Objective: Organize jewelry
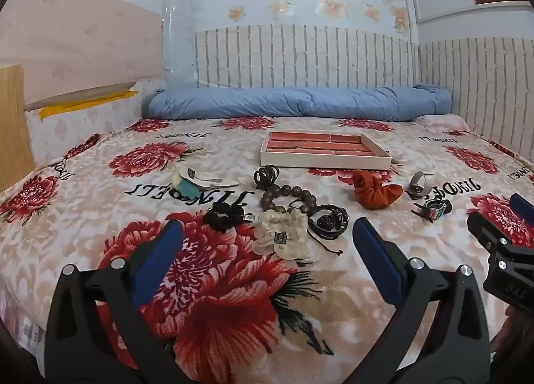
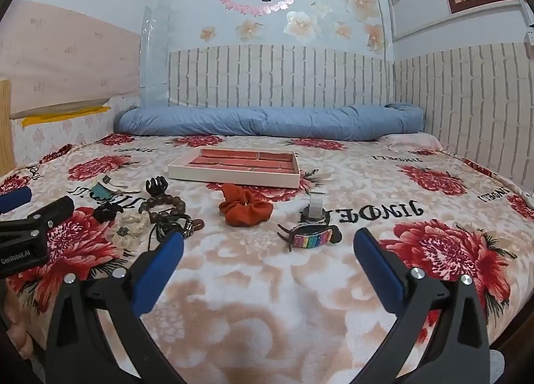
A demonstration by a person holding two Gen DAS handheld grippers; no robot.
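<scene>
I've got both grippers hovering low over the bed [image 2: 267, 284], nothing held. L gripper [image 1: 267, 237] has fingers spread wide, and the cream flower clip [image 1: 283, 232] sits right btwn the tips at 12 o'clock, so I judge that's the first pick. R gripper [image 2: 267, 244] is likewise spread and empty, w/ the rainbow clip [image 2: 312, 235] just ahead at 12 and the watch [image 2: 314, 209] behind it. The tray [image 1: 325, 160] lies well beyond the pile, at 12 to 1 o'clock in the L view, compartments bare as far as I can see, so sorting hasn't begun. Beads [image 1: 288, 199], black claw [image 1: 266, 175] and cord bracelet [image 1: 328, 220] crowd the flower clip, some touching, so a grab there risks snagging neighbours. The scrunchie [image 2: 245, 209] sits apart at 11 o'clock in the R view, an easy pick.
</scene>
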